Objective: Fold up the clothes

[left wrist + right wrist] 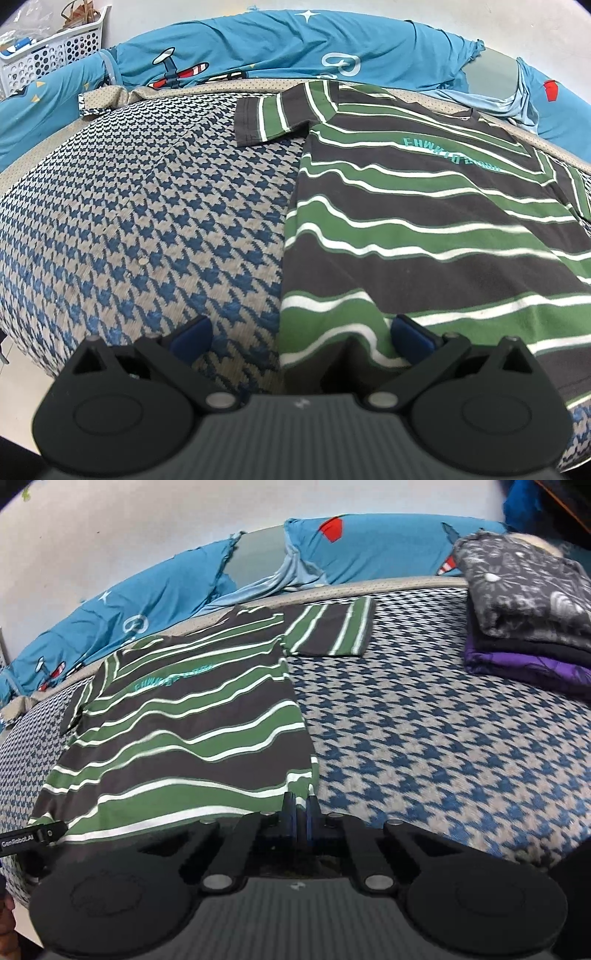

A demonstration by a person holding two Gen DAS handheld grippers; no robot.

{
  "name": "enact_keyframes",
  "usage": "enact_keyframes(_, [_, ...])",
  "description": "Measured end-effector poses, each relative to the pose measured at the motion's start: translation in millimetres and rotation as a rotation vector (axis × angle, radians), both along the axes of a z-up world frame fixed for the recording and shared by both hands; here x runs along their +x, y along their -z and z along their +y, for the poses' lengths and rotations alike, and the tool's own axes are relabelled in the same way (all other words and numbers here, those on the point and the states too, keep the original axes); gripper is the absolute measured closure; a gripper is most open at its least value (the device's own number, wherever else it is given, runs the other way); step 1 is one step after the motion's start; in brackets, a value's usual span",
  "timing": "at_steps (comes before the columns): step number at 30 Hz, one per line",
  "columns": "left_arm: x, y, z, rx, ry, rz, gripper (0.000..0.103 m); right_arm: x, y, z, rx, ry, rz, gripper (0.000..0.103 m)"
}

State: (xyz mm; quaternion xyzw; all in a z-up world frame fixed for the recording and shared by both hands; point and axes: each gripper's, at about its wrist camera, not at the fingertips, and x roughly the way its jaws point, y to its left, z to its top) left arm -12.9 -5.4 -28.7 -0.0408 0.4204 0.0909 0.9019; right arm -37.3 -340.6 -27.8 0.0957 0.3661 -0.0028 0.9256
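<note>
Flat on the houndstooth woven mattress (147, 206) we see the striped T-shirt (192, 716), soft knit in dark grey, green and thin white bands, sleeves spread, teal lettering across the chest. Our right gripper (301, 812) has its jaws pinched together on the shirt's near hem corner. Our left gripper (299, 332) stands wide apart over the opposite hem corner, gripping nothing. Beyond lie crumpled blue printed bedding (295, 40), a perforated white plastic basket (55, 51) and a folded stack of clothes (528, 613).
</note>
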Motion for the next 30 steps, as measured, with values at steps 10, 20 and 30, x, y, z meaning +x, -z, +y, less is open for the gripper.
enact_keyframes(10, [-7.1, -2.0, 3.7, -0.021, -0.005, 0.002, 0.000, -2.7, -2.3, -3.5, -0.028, 0.051, 0.006, 0.097])
enact_keyframes(20, [-12.2, -3.0, 7.1, -0.031, -0.012, 0.000, 0.000, -10.8, -16.3, -3.1, -0.058, 0.083, -0.069, 0.093])
enact_keyframes(30, [-18.1, -8.6, 14.9, -0.041, -0.031, -0.030, 0.008, -12.8, -10.2, 30.1, -0.041, -0.056, -0.051, 0.092])
